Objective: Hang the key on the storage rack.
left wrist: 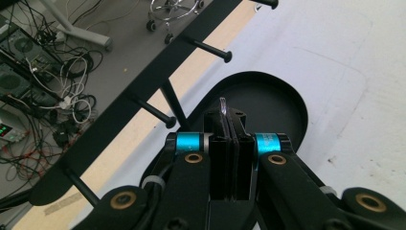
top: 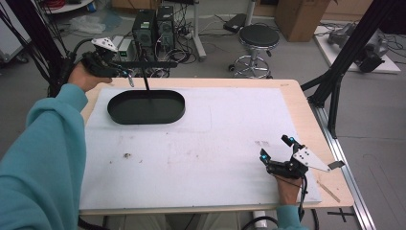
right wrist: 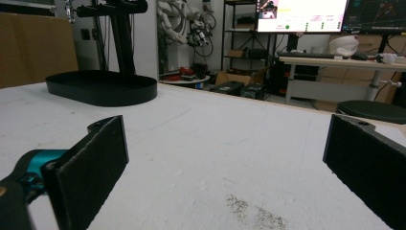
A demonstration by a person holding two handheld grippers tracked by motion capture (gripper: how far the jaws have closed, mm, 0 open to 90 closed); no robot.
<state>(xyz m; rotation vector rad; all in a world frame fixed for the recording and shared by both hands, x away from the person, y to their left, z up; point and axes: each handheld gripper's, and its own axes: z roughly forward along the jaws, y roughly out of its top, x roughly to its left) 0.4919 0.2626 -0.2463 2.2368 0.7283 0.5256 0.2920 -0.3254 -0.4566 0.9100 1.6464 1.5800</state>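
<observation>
left hand-held gripper (left wrist: 229,125): you're pinching one thin silvery ring (left wrist: 222,106) over the one black rack (top: 146,106) at the table's (top: 201,143) far-left | right hand-held gripper (top: 276,152): sitting wide apart, gripping nothing, near-right

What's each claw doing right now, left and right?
Left claw: shut on a thin clear piece, above the black stand.
Right claw: open, holding nothing, low over the table.

Robotics lab: computer towers (top: 153,26) with tangled cables (left wrist: 72,81) on the floor at 11 o'clock, rolling stool (top: 258,40) at 1, monitors (right wrist: 301,14) and parts shelving (right wrist: 239,33) behind the counter (top: 297,103).
</observation>
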